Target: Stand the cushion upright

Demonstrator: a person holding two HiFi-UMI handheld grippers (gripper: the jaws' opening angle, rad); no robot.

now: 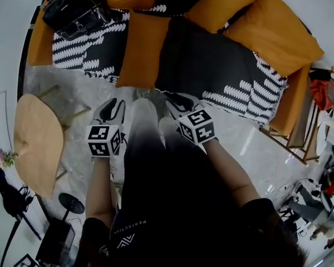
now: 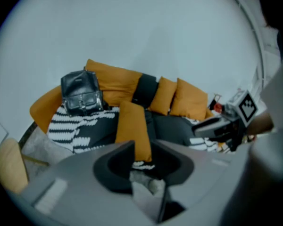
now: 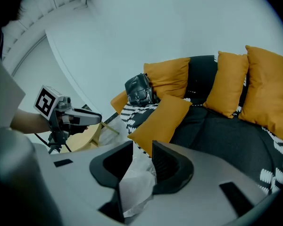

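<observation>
An orange cushion [image 1: 142,49] lies flat on the dark sofa seat [image 1: 211,65], its near end hanging over the front edge. It also shows in the left gripper view as the cushion [image 2: 134,128] and in the right gripper view as the cushion [image 3: 162,119]. My left gripper [image 1: 116,105] hovers over the floor just short of the cushion's near left corner, with its jaws apart and nothing between them. My right gripper [image 1: 181,100] hangs by the sofa's front edge, right of the cushion, likewise open and empty. Neither gripper touches the cushion.
A black handbag [image 1: 78,10] sits on a black-and-white throw [image 1: 86,46] at the sofa's left end. More orange cushions [image 1: 278,29] stand against the back. A round wooden table [image 1: 36,143] is on the floor to the left, a wooden rack [image 1: 300,132] to the right.
</observation>
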